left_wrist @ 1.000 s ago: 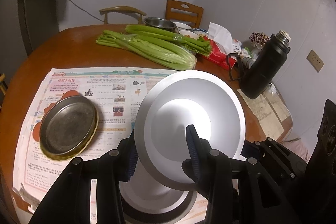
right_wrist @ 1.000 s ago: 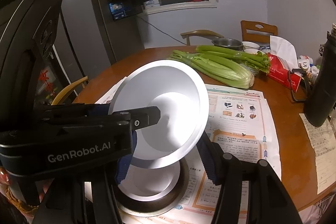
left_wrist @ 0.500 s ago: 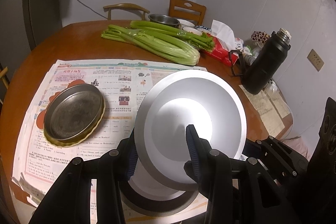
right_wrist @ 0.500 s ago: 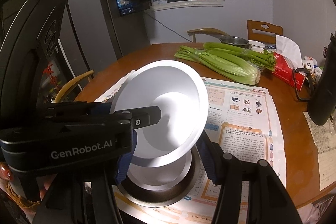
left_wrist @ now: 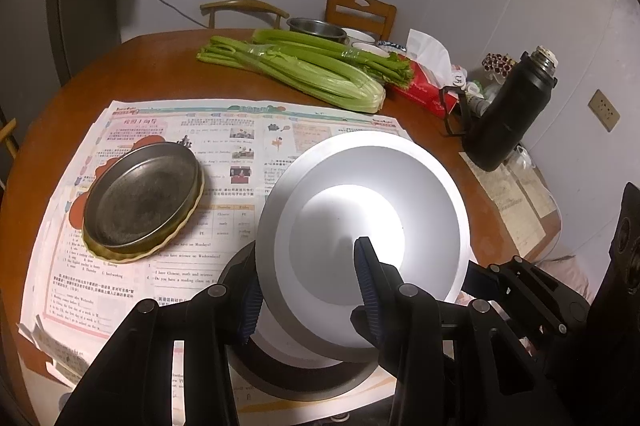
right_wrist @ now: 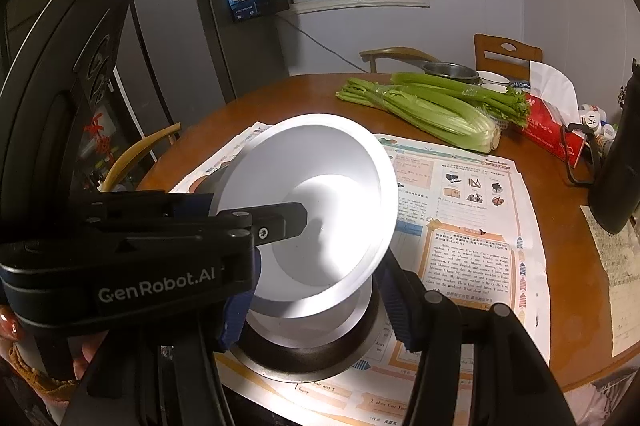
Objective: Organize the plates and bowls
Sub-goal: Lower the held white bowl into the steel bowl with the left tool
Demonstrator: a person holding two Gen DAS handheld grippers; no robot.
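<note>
A white bowl (left_wrist: 362,222) is held tilted in the air above the near part of the table (left_wrist: 120,74), its open side facing the cameras and its rim clear of everything below it. Directly under it sits a second white bowl (right_wrist: 316,322), resting inside a dark metal plate (right_wrist: 304,362) that lies on an open newspaper (left_wrist: 236,146).

The left hand-held gripper (left_wrist: 308,290) pinches the lifted bowl by its near rim: one blue-padded finger is inside the bowl, the other behind the outer wall on the left. In the right wrist view this gripper reaches across from the left, its upper finger lying over the bowl's interior. The right hand-held gripper (right_wrist: 316,310) has its fingers spread wide, one on each side of the stacked bowl and plate below; whether its pads touch either of them cannot be told.

To the left of the lifted bowl, on the same newspaper, a dark round metal pan (left_wrist: 142,200) sits on top of a yellowish fluted dish (left_wrist: 168,246), well apart from the bowls.

Farther back on the table lie two bundles of celery (left_wrist: 312,70), with a steel bowl (left_wrist: 316,26) and small white bowls (left_wrist: 360,36) behind them. A red tissue box (left_wrist: 424,90) stands just beside the celery ends, and a black thermos (left_wrist: 508,122) stands at the right edge. Two wooden chairs (left_wrist: 360,10) are behind the table, and a grey refrigerator (right_wrist: 192,34) stands at the left in the right wrist view.
</note>
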